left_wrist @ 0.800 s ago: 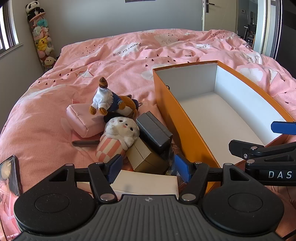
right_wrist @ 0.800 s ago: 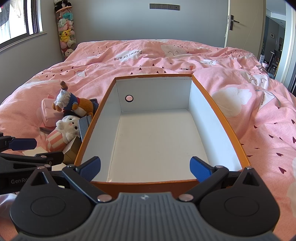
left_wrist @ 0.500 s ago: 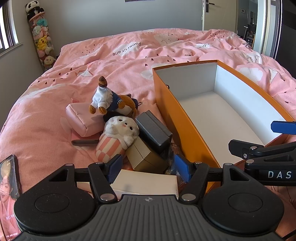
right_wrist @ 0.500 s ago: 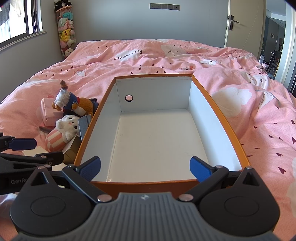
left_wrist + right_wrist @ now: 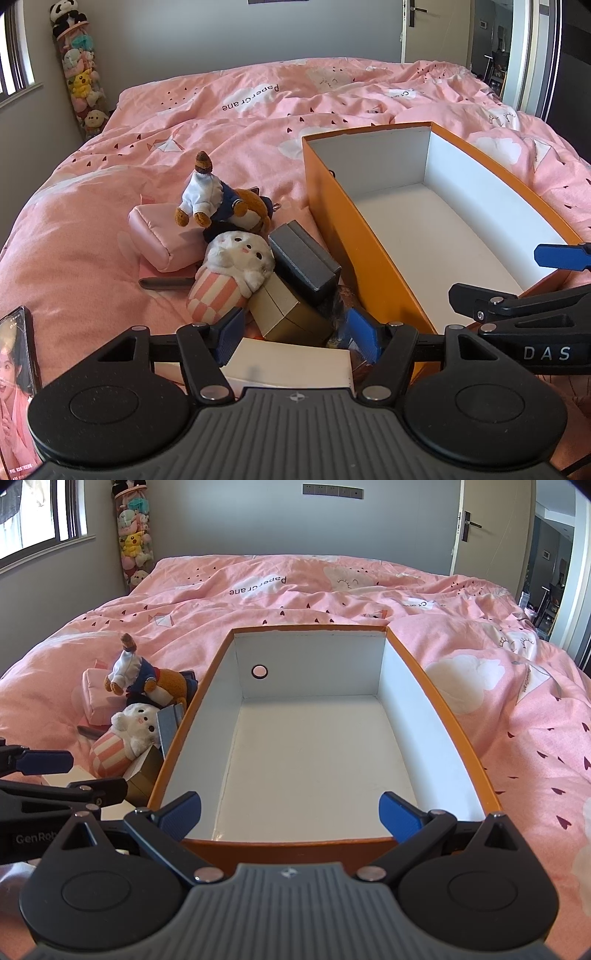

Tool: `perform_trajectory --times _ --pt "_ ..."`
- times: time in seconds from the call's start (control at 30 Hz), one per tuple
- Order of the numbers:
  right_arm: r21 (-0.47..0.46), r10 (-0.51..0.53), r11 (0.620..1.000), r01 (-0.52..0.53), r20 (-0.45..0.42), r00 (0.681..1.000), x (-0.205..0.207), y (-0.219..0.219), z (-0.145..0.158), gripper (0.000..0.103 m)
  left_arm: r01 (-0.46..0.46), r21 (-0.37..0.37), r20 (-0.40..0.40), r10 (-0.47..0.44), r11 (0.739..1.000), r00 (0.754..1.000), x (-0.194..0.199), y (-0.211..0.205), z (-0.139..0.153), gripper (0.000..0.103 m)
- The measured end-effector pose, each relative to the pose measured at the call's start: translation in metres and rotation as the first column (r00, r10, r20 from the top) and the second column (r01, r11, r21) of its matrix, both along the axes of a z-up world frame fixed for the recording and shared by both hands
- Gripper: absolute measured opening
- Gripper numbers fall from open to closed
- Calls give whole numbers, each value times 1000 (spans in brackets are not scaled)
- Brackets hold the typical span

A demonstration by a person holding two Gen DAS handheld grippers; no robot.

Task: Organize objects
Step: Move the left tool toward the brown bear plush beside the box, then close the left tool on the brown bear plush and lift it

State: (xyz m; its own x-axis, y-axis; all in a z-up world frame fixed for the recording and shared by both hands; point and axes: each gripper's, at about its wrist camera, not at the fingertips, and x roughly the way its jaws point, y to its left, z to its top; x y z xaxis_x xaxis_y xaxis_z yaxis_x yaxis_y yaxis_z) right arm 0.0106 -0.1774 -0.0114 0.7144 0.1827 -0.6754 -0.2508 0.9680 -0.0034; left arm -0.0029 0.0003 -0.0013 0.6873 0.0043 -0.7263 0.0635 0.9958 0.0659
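An empty orange box [image 5: 343, 218] [image 5: 458, 734] with a white inside lies on the pink bed. Left of it is a pile: a pink pouch [image 5: 157, 236], a plush bear in blue [image 5: 218, 206], a white plush in a striped cup [image 5: 229, 273] [image 5: 125, 738], a dark grey box [image 5: 306, 258], a gold box [image 5: 284, 310] and a flat white box [image 5: 291, 363]. My left gripper [image 5: 297, 334] is open, its fingers astride the white box's far edge. My right gripper [image 5: 290, 814] is open over the orange box's near wall.
A phone [image 5: 16, 354] with a lit screen lies at the near left. A dark flat item [image 5: 166, 282] pokes out under the pouch. A hanging rack of plush toys [image 5: 83, 85] stands by the far wall. A door [image 5: 469, 528] is at the far right.
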Motion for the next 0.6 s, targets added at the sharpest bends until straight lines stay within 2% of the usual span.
perform_trajectory --times 0.1,0.17,0.3,0.33,0.47,0.53,0.6 --pt "9 28 1000 -28 -5 1000 3 3 3 95 12 -28 2 -12 1000 1000 -1 4 1 68" --pt "1 50 999 -50 -4 999 6 6 5 76 19 -53 1 -19 998 1000 1 7 4 63" --pt "21 109 994 -109 -5 994 20 16 12 68 30 -45 20 -30 999 999 9 15 14 56" --pt "24 132 991 -132 -2 991 25 19 15 63 36 -40 24 -35 999 999 11 17 15 56" --pt "26 226 974 -226 -6 974 45 38 25 52 69 -65 -1 -69 996 998 31 36 24 53" --pt "27 273 962 -273 -18 962 57 51 29 46 86 -77 -23 -88 993 996 41 46 25 41" --pt "36 314 949 -313 -30 949 66 63 31 43 71 -84 -39 -74 994 996 53 56 26 35"
